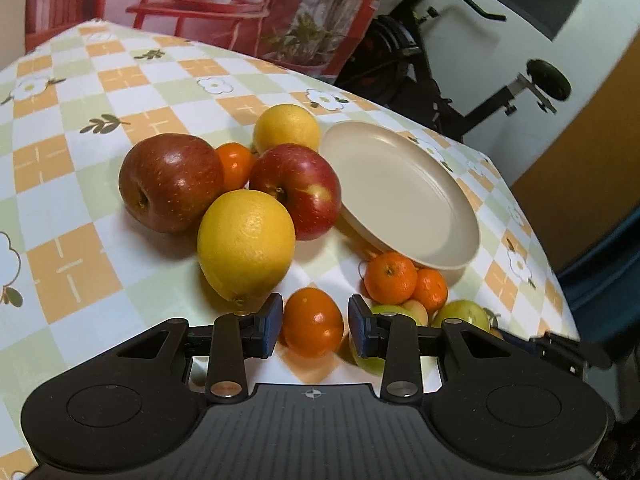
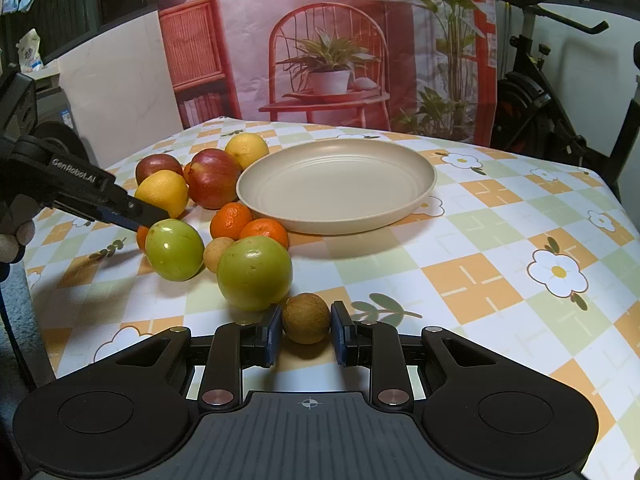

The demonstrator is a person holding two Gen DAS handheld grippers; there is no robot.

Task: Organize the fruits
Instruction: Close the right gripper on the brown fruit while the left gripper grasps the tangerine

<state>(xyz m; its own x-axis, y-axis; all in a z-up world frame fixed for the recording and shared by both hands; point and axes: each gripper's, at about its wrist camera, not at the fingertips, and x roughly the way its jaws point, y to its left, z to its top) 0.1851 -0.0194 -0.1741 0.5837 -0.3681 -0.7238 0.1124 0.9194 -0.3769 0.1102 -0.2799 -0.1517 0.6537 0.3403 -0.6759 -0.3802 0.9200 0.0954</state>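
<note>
A beige plate [image 2: 416,176] sits empty on the checked tablecloth; it also shows in the left wrist view [image 1: 460,208]. Beside it lie two red apples [image 1: 172,180], two yellow oranges [image 1: 246,244], small mandarins [image 1: 390,276] and two green apples [image 2: 254,272]. My left gripper [image 1: 314,322] is open, its pads on either side of a small orange mandarin [image 1: 314,330] with narrow gaps. My right gripper [image 2: 306,328] stands with its pads against both sides of a small brown fruit [image 2: 306,318] resting on the table.
A printed backdrop [image 2: 328,48] hangs behind the table. An exercise bike [image 2: 532,104] stands at the back right. The table's right edge [image 2: 616,200] is near. The left gripper's arm [image 2: 80,188] reaches in from the left over the fruit pile.
</note>
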